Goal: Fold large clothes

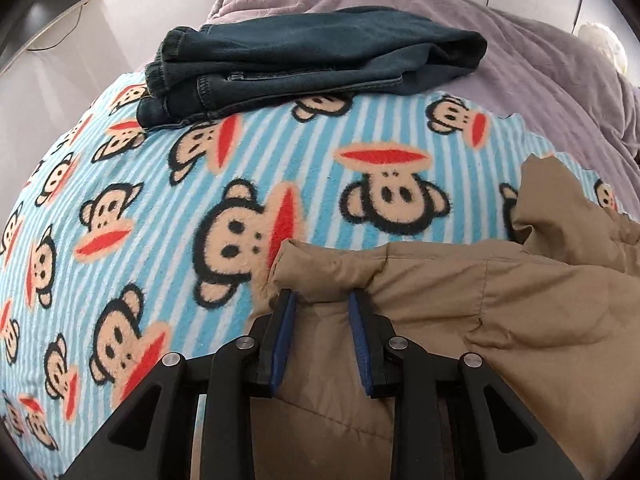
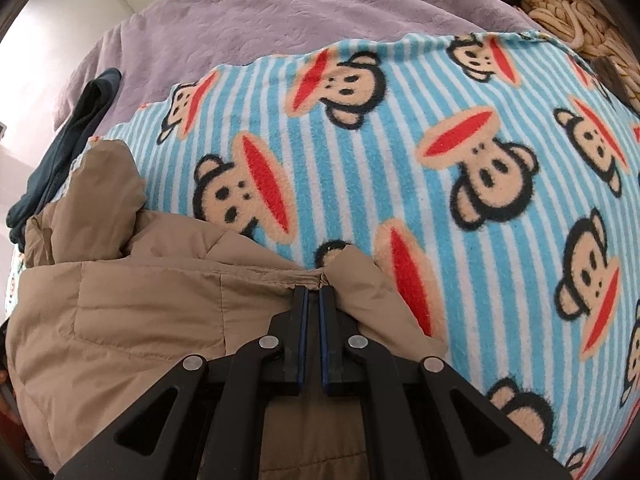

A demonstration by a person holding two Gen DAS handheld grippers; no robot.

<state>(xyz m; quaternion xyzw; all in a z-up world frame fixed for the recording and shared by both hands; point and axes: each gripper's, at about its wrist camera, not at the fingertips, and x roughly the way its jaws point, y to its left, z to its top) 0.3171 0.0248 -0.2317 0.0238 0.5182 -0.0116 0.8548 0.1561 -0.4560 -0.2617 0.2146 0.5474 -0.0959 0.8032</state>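
A tan padded jacket (image 1: pixel 500 300) lies bunched over the blue striped monkey-print blanket (image 1: pixel 200 184). My left gripper (image 1: pixel 322 294) is shut on a thick puffy fold at the jacket's left edge, with the padding bulging between its blue pads. In the right wrist view the same jacket (image 2: pixel 140 312) fills the lower left, and my right gripper (image 2: pixel 313 289) is shut tight on a thin seam at its right edge. A loose flap of the jacket (image 2: pixel 108 184) stands up at the far left. Both grippers point steeply down at the bed.
Folded dark blue jeans (image 1: pixel 304 60) rest at the blanket's far edge, partly on a lilac quilt (image 1: pixel 520 48). A chunky cream knitted throw (image 2: pixel 576 20) lies at the far right. The monkey blanket (image 2: pixel 440 160) stretches out ahead of both grippers.
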